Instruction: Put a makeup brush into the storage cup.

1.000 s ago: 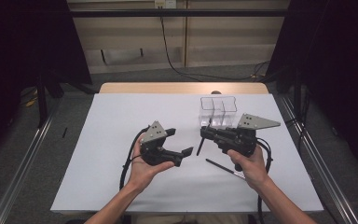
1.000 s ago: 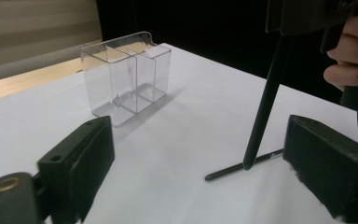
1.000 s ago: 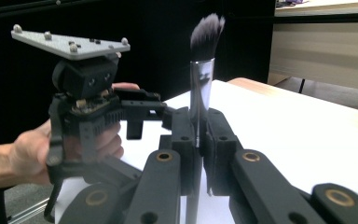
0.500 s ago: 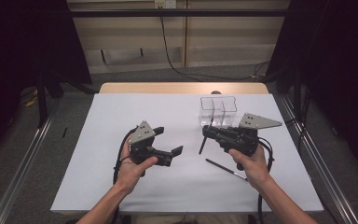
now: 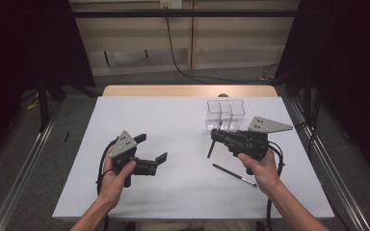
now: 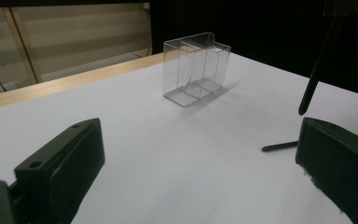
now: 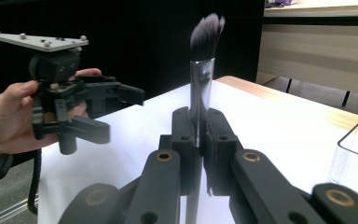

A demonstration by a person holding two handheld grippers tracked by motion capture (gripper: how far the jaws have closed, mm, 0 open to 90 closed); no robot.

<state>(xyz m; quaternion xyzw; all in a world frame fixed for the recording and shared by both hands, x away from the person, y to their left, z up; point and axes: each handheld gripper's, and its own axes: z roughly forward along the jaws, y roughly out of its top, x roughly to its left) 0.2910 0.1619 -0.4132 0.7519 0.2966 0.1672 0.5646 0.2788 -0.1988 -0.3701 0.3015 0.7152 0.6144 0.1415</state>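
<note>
Table [image 5: 183, 120] under a white sheet, seen from the high view: person's forearms enter from the bottom edge. Left gripper [image 5: 152, 150] held above the sheet left of centre, jaws spread wide apart, nothing between them. Right gripper [image 5: 214, 135] held right of centre, jaws pressed together on a makeup brush [image 5: 210, 149] whose dark handle hangs down toward the sheet. Clear divided organiser [image 5: 226, 114] stands just beyond that gripper, empty compartments. Thin dark pencil [image 5: 234, 174] lies flat on the sheet near the right hand [image 5: 260, 166].

Left gripper view: both black jaws far apart at the lower corners, white sheet bare between them. Organiser [image 6: 196, 68] upright ahead, near the wooden table edge. Brush handle [image 6: 318, 65] hangs at right, tip off the sheet; pencil [image 6: 279, 146] end lies beside the right-hand jaw.

Right gripper view: jaws clamped on the brush's shiny ferrule [image 7: 200, 88], bristles [image 7: 206, 29] pointing up. Left gripper [image 7: 114, 111] in the left hand [image 7: 14, 116] beyond, jaws parted. Organiser corner [image 7: 354, 158] at lower right.
</note>
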